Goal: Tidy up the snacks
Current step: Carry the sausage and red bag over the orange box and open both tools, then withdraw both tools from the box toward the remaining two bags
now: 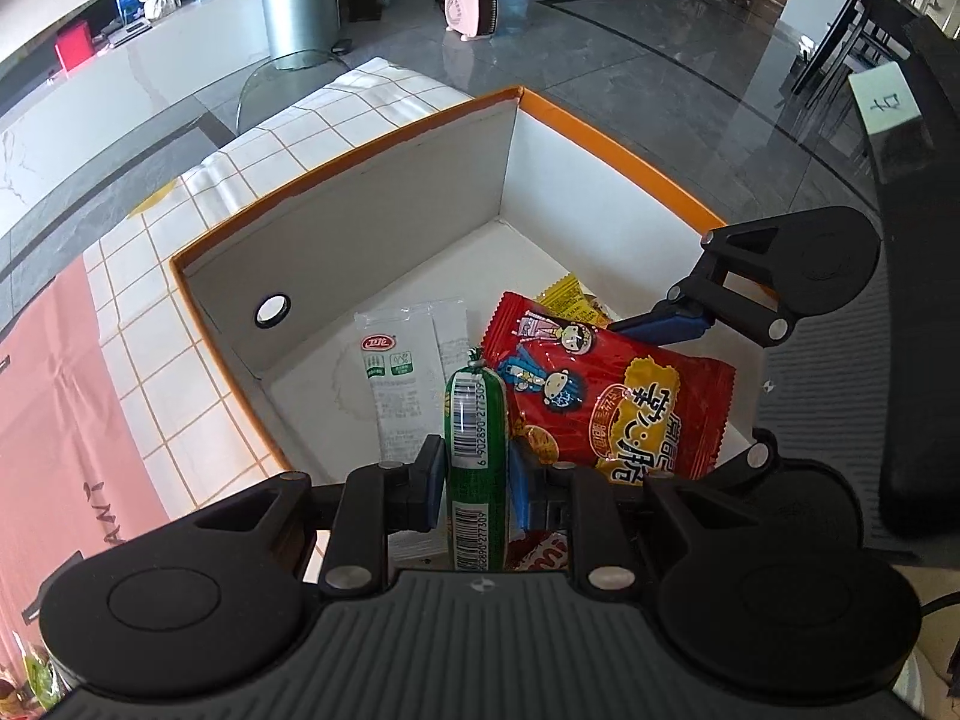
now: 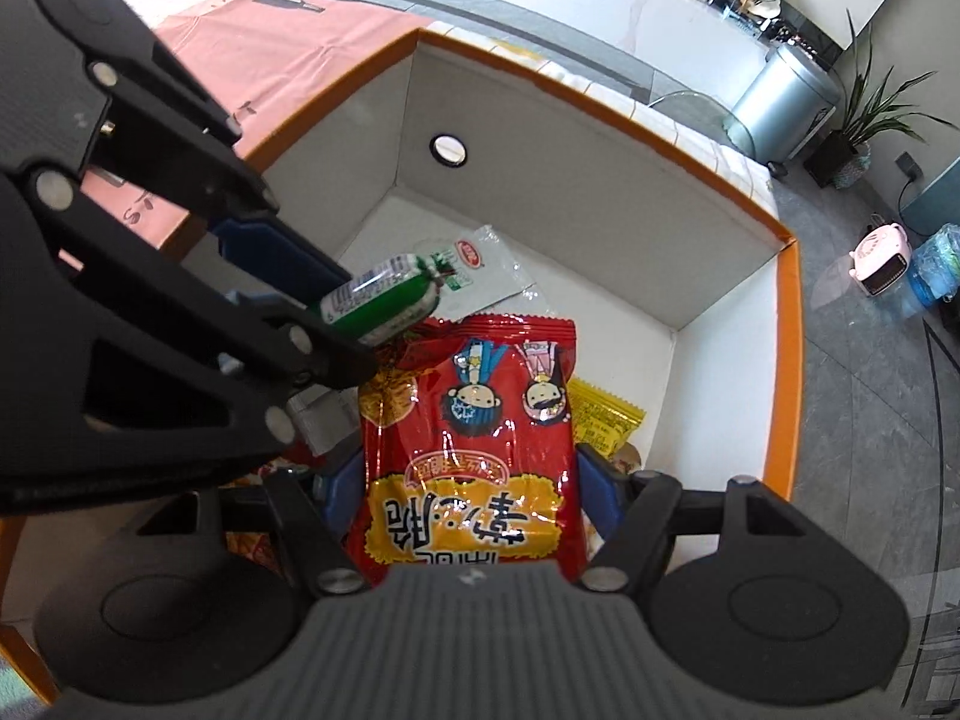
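green sausage pinched in left tongs, red snack bag clasped by wide right tongs, over orange-rimmed box

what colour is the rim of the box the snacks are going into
Orange: the box rim is orange around grey-white walls, clearest in the right wrist view.

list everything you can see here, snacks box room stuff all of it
sausage stick: 1, green, clamped in left gripper over the box
snack bag: 1, red, between right gripper's fingers
white packet: 1, white, box floor
yellow packet: 1, yellow, behind red bag
box: 1, orange rim, white inside, on checked cloth
bin: 1, silver, floor
heater: 1, pink, floor
left gripper: black, shut
right gripper: black, gripping the bag
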`<control>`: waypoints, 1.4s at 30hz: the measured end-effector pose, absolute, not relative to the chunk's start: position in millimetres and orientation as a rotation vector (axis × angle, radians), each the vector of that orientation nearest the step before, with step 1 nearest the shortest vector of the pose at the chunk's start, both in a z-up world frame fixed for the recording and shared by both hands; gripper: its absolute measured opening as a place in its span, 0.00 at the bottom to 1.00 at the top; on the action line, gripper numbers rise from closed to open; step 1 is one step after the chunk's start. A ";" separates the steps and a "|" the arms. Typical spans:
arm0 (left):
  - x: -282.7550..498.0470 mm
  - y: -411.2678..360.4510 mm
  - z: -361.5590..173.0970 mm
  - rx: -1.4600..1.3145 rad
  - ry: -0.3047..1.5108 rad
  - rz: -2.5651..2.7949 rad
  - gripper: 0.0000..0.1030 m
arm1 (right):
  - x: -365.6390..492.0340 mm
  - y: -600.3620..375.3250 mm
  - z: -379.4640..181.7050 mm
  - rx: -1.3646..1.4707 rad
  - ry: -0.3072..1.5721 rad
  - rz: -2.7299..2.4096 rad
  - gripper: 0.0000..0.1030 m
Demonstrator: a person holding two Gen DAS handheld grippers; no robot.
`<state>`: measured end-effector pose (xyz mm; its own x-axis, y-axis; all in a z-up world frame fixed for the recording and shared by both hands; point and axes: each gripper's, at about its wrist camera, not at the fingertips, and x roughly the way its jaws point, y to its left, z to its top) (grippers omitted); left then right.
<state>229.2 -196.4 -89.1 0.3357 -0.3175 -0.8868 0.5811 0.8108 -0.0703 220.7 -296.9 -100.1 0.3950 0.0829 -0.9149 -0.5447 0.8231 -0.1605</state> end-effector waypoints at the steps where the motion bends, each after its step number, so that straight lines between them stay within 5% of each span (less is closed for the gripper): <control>1: 229.7 -198.9 -89.9 0.288 1.084 -0.598 0.24 | 220.6 -297.2 -101.2 -0.484 1.107 0.418 0.67; 9: 230.4 -200.3 -88.4 0.292 1.077 -0.589 0.26 | 219.6 -300.9 -102.7 -0.472 1.144 0.409 0.70; 14: 221.8 -194.2 -75.4 0.275 1.035 -0.588 0.53 | 216.6 -301.3 -93.6 -0.459 1.153 0.390 0.77; 17: 214.2 -189.6 -63.7 0.252 1.009 -0.594 0.58 | 214.8 -299.2 -85.0 -0.462 1.182 0.363 0.85; 23: 189.0 -168.9 -34.4 0.194 0.935 -0.577 0.71 | 201.3 -290.4 -60.2 -0.477 1.169 0.298 0.85; 42: 115.9 -37.3 -6.4 0.021 0.787 -0.214 0.79 | 100.5 -226.7 15.5 -0.063 0.886 0.208 0.89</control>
<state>115.9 -37.3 -6.4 0.6858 -0.1830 -0.7044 0.1984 0.9782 -0.0610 100.5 -226.7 15.5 0.6139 0.1543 -0.7741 -0.2064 0.9780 0.0313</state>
